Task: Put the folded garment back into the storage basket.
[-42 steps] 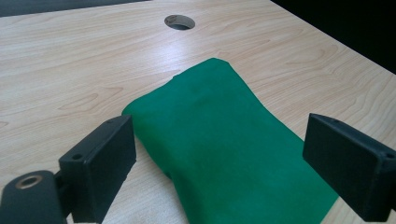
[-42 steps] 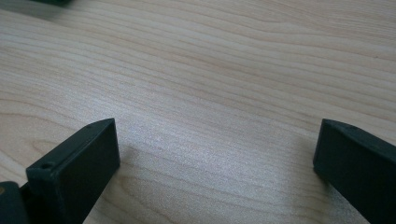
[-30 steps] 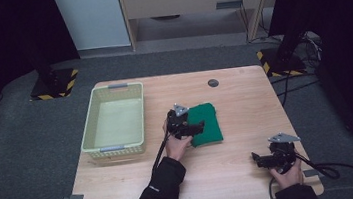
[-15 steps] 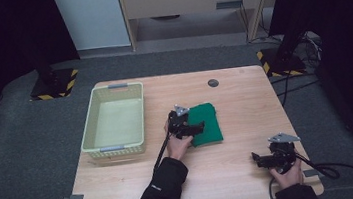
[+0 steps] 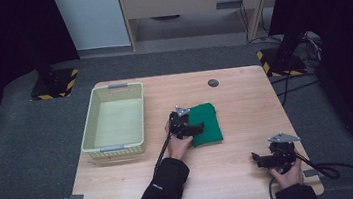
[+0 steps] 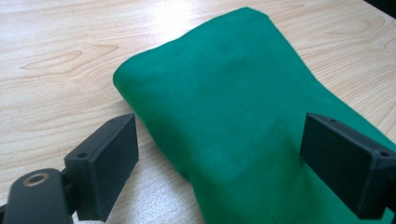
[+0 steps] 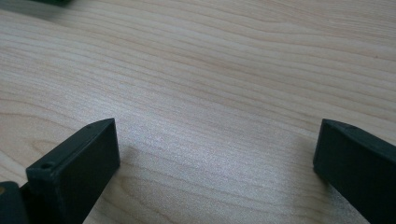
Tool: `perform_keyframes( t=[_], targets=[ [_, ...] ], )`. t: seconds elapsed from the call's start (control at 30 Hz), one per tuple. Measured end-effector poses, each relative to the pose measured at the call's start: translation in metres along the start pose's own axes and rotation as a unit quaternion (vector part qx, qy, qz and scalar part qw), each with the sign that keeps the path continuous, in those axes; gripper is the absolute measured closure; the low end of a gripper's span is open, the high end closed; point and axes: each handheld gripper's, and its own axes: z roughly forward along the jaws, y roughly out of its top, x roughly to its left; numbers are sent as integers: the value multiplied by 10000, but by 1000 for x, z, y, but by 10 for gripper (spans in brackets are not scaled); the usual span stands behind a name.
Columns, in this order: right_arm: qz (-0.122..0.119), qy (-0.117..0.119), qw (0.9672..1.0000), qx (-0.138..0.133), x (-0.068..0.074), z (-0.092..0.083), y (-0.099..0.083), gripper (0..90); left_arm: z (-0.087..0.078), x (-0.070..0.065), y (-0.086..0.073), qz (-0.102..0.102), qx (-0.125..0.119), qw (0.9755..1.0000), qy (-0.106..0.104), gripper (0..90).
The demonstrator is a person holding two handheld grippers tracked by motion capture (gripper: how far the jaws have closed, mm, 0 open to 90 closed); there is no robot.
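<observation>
A folded green cloth (image 5: 207,124) lies flat near the middle of the wooden table (image 5: 245,101). My left gripper (image 5: 194,128) is at the cloth's left edge, open. In the left gripper view the cloth (image 6: 243,112) runs between the two wide-apart jaws, one jaw on the bare wood and the other over the cloth. My right gripper (image 5: 258,159) rests low near the table's front right corner, far from the cloth. It is open, with bare wood (image 7: 219,116) between its jaws.
A pale yellow-green basket (image 5: 99,138) stands empty on the table's left side. A small dark round disc (image 5: 213,82) lies near the far edge. Cables trail off the front and right edges. Black stands with hazard-striped bases flank the table on the floor.
</observation>
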Motion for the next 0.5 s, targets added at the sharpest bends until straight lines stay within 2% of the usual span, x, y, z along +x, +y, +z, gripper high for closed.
perform_keyframes(
  t=[0.13,0.23,0.4,0.5],
  targets=[
    [-2,0,10000,1,0,0,0,4,2,-1,0,34,25,10000,-5,111],
    [-3,1,10000,0,0,0,0,4,6,-2,2,19,130,9999,-5,110],
    [-4,1,10000,1,0,0,0,4,9,1,3,-206,237,9995,-40,111],
    [-6,4,10000,1,0,0,0,4,10,-1,4,-128,259,9996,35,118]
  ],
)
